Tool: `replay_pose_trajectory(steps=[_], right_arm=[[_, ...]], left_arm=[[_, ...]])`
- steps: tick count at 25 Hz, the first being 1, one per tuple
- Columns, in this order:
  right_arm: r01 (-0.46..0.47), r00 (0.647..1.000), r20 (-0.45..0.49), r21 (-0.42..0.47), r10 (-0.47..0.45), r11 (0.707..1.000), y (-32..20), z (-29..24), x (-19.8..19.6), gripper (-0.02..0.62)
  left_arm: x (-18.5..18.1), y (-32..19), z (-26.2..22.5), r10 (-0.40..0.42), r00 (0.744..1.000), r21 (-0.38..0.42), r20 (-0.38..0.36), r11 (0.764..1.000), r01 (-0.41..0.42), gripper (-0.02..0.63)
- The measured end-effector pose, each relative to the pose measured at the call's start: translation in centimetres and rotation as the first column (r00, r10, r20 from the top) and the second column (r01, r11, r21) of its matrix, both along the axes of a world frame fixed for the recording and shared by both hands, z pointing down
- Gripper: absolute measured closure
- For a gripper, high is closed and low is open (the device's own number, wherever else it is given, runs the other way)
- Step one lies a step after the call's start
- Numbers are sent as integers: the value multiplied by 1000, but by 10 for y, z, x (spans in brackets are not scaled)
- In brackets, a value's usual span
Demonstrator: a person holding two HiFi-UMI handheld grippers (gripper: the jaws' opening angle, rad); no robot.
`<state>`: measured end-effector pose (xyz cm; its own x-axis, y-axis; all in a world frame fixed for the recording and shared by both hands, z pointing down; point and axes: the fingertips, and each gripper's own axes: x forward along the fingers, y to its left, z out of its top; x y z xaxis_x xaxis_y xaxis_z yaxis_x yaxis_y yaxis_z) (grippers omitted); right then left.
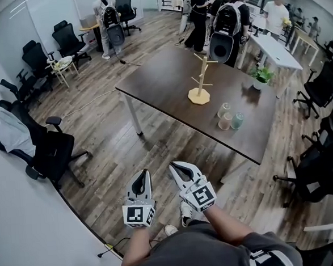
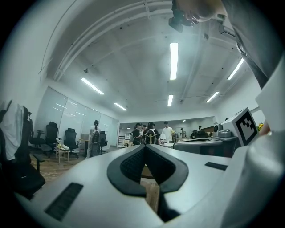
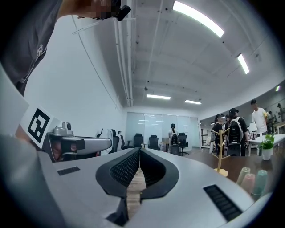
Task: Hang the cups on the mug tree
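The wooden mug tree [image 1: 199,82] stands bare on the dark brown table [image 1: 168,78], well ahead of me. Three pale cups [image 1: 229,118] sit in a cluster to its right: one clear, one pink, one green. In the right gripper view the mug tree [image 3: 219,151] and the cups [image 3: 251,180] show at the far right. Both grippers are held close to my body, above the wooden floor and short of the table. My left gripper [image 1: 143,173] is shut and empty. My right gripper [image 1: 175,166] is also shut with nothing in it.
A small potted plant [image 1: 261,76] stands at the table's far right corner. Black office chairs [image 1: 45,146] stand to the left and at the right edge [image 1: 322,164]. Several people [image 1: 226,17] stand beyond the table, near a white desk [image 1: 274,51].
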<state>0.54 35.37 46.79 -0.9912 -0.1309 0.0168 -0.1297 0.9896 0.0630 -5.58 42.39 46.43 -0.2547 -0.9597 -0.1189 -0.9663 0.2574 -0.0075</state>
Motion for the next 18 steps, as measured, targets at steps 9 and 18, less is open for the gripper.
replay_pose_trajectory(steps=[9, 18], right_arm=[[-46, 998, 52, -5, 46, 999, -73, -9, -6, 569], [-75, 996, 52, -19, 76, 997, -140, -2, -11, 569]], left_arm=[[-6, -76, -7, 62, 998, -10, 15, 998, -62, 600], [-12, -146, -2, 111, 994, -28, 16, 994, -110, 600]])
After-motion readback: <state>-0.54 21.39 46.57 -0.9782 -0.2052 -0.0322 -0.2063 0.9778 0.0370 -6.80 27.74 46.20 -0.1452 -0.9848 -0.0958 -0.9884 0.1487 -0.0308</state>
